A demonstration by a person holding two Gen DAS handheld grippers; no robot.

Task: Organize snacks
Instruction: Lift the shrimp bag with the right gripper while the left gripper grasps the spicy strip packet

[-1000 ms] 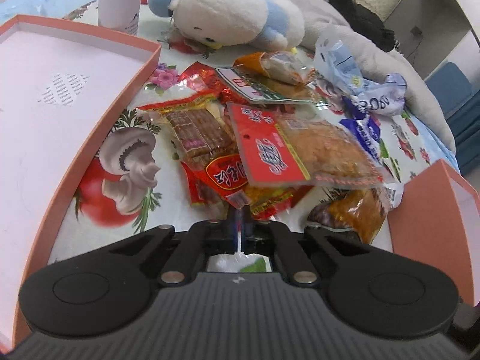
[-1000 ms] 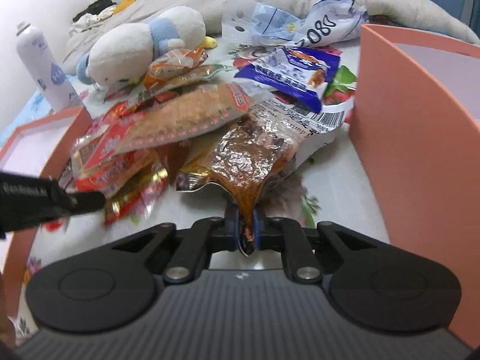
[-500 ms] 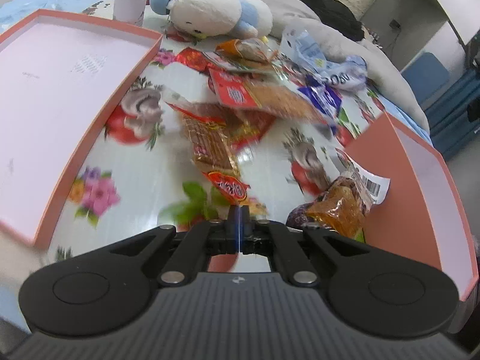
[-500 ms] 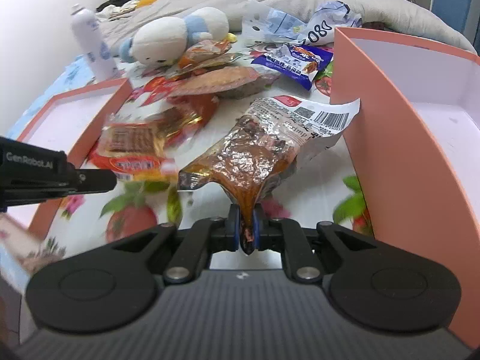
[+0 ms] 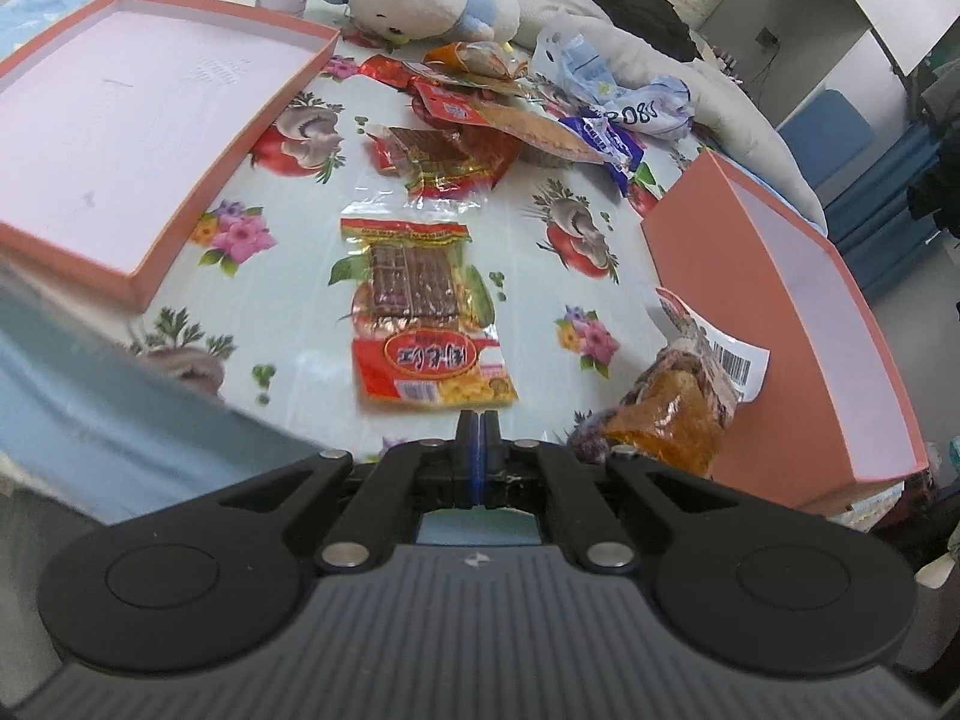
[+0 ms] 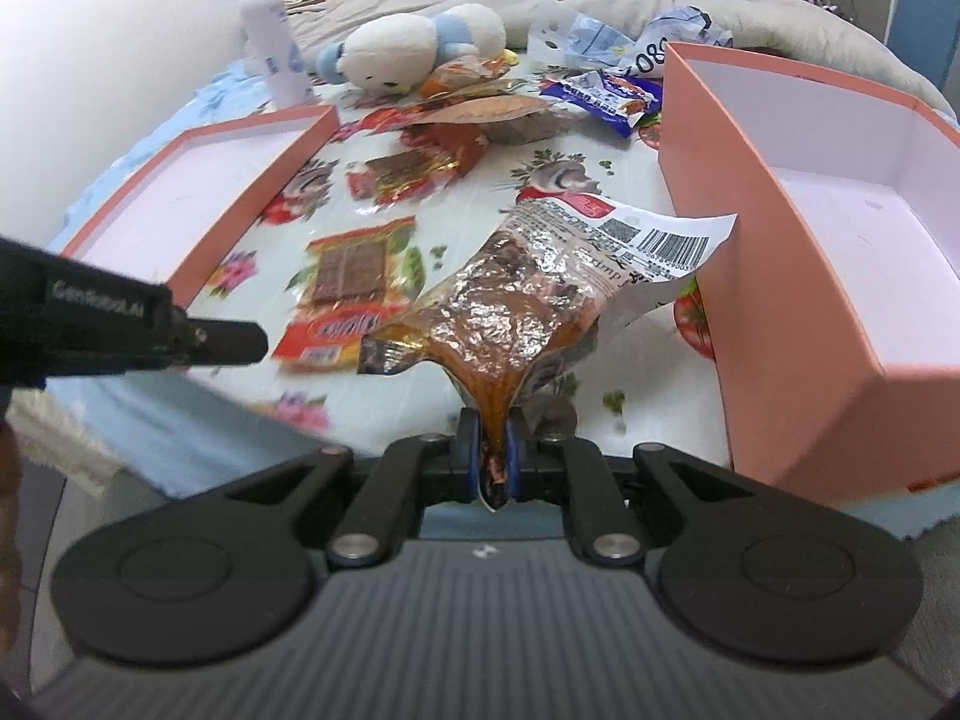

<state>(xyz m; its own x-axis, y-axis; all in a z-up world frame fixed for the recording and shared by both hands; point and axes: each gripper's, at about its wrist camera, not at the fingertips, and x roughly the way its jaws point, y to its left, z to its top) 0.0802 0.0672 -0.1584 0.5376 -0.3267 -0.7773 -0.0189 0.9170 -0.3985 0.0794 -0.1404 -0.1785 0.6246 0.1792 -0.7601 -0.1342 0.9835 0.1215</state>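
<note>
Currently the right gripper (image 6: 493, 450) pinches the crimped end seal of the foil snack pouch (image 6: 516, 312), which hangs clear of the floral tablecloth (image 5: 288, 300) just beside the deep pink box (image 6: 798, 276). The pouch appears light, soft and crinkly, with slick film; the flat seal is judged the soundest place to hold, since the filled body would deform and slip. The left gripper (image 5: 477, 438) has its jaws pressed together. Whether any film of the red-and-yellow packet (image 5: 420, 312), just ahead of its tips, lies between them cannot be told. That packet looks flat, light and fairly stiff; its edge seal is the likely hold. The right wrist view shows the deep box's bare interior and the left gripper from the side; the left wrist view shows the shallow pink tray (image 5: 138, 276) and the pouch's barcode label.
</note>
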